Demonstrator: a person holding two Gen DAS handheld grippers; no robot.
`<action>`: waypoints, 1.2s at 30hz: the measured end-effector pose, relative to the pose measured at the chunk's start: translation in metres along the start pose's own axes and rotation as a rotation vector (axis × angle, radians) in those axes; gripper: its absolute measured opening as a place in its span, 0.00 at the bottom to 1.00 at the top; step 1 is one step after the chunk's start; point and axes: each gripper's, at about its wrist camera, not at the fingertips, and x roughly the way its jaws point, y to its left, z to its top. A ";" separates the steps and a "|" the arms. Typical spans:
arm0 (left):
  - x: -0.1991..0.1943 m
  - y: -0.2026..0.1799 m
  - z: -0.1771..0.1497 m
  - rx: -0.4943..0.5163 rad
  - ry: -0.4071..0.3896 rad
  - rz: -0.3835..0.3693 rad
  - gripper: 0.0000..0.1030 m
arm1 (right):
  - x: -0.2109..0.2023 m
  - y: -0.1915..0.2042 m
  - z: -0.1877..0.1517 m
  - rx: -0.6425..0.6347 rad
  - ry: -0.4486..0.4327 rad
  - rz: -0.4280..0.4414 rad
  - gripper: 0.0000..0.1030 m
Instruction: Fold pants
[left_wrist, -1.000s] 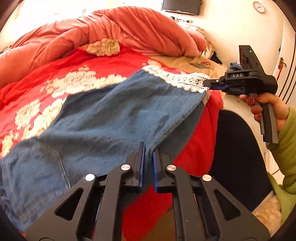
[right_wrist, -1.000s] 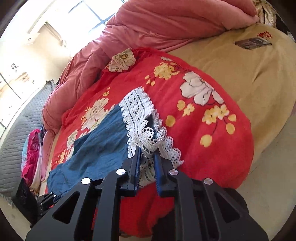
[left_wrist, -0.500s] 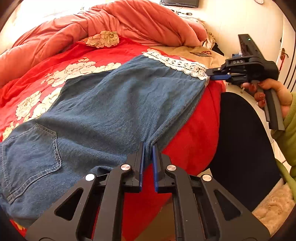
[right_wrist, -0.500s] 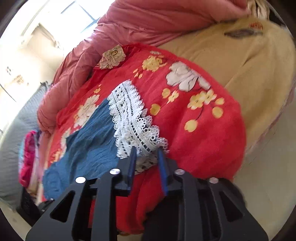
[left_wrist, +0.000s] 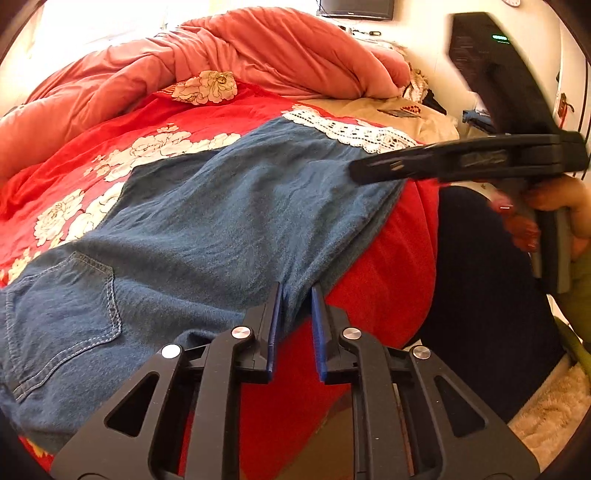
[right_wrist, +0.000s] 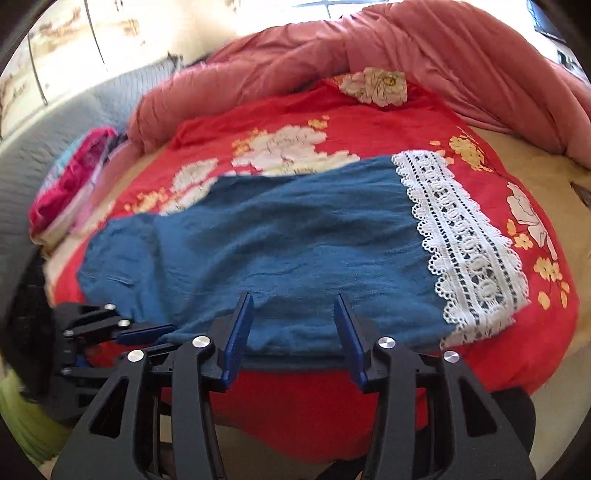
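Left gripper (left_wrist: 295, 291) just starting to part, blue pads (left_wrist: 274, 325) with a fold of denim caught between them at the near edge of the red bedspread (left_wrist: 388, 266). Right gripper (right_wrist: 293, 295) opening wide, nothing pressed between its pads, hovering over that same near edge about midway along it; blurred in the left view, gripped by a hand (left_wrist: 546, 214). Pants (left_wrist: 221, 221) lying flat across the bedspread, back pocket toward the left-gripper end of it, white lace hem (right_wrist: 461, 240) toward the opposite end, long side running right along the bedspread's drop-off. Probable trouble from here: letting go with so much denim at the bedspread's rim, inviting a slide over the side and a spoiled lay; closing the right pads on bedspread and denim together, dragging both; catching only the top layer, leaving the legs misaligned once folded across the bedspread; snagging the open lace on a fingertip.
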 end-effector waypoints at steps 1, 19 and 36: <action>0.000 -0.001 -0.002 0.008 0.009 0.002 0.08 | 0.004 -0.001 -0.001 0.003 0.021 -0.012 0.48; -0.079 0.087 -0.025 -0.281 -0.047 0.302 0.62 | -0.020 -0.031 -0.002 0.062 -0.038 0.000 0.59; -0.069 0.137 -0.046 -0.388 0.068 0.457 0.64 | 0.007 -0.068 -0.008 0.133 0.010 -0.071 0.66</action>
